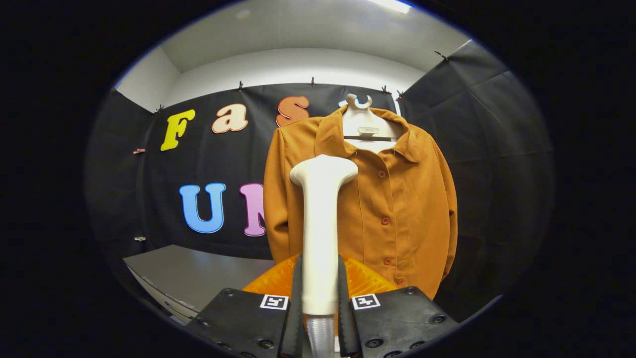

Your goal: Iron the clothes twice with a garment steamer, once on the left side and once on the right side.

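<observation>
Up close, the gripper [320, 298] has its 2 black fingers [296, 308] clamped on the white handle of a garment steamer [319, 233], one finger on each side. The steamer stands upright between them, its wide head level with the chest of an orange shirt [387, 209] hanging just beyond on a white hanger [361, 124]. An orange object [362, 281] sits behind the fingers, unclear what it is. A grey table [189, 271] lies off to one side. Judging from this, the smooth handle could twist in the narrow grip, turning the head off the fabric, or the head could snag the placket's buttons.
</observation>
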Motion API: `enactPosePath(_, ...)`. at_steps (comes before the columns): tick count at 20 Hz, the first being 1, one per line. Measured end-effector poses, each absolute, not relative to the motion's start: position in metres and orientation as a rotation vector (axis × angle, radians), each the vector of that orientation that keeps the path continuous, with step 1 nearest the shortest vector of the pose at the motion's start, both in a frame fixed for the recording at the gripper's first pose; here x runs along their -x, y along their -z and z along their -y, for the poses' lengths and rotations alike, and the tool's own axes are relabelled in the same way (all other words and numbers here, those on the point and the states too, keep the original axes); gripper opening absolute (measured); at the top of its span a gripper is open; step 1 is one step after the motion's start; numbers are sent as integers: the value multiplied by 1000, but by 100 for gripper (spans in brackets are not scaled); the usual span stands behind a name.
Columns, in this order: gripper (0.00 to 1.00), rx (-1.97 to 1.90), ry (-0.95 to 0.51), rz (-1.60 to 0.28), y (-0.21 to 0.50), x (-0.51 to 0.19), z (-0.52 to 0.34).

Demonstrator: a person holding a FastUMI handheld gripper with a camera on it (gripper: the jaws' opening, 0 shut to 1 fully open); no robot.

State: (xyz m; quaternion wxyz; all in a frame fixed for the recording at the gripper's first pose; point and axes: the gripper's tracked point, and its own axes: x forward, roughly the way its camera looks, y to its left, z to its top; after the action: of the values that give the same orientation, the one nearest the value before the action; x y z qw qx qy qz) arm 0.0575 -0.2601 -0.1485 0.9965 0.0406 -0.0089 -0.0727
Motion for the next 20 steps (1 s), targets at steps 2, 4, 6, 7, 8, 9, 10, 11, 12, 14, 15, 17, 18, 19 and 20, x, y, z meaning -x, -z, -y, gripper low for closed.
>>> enactPosePath(2, 32, -91, 154, -22, 169, -53, 263)
enactPosePath(4, 32, -107, 157, -59, 190, -46, 264)
enactPosePath(6, 32, -118, 160, -100, 212, -41, 265)
enactPosePath(7, 32, -124, 161, -121, 222, -37, 265)
enactPosePath(8, 32, -135, 162, -140, 234, -36, 266)
enactPosePath(9, 32, -146, 162, -163, 245, -33, 265)
enactPosePath(10, 32, -157, 163, -183, 256, -31, 265)
enactPosePath(11, 32, -168, 163, -204, 266, -28, 265)
enactPosePath(12, 32, -177, 164, -229, 279, -25, 265)
enactPosePath(14, 32, -196, 165, -275, 302, -17, 264)
enactPosePath(15, 32, -206, 167, -299, 314, -14, 266)
enactPosePath(17, 32, -217, 172, -348, 338, -3, 268)
enactPosePath(18, 32, -219, 175, -373, 350, 2, 269)
enactPosePath(19, 32, -222, 177, -398, 362, 7, 270)
enactPosePath(20, 32, -222, 178, -425, 376, 12, 270)
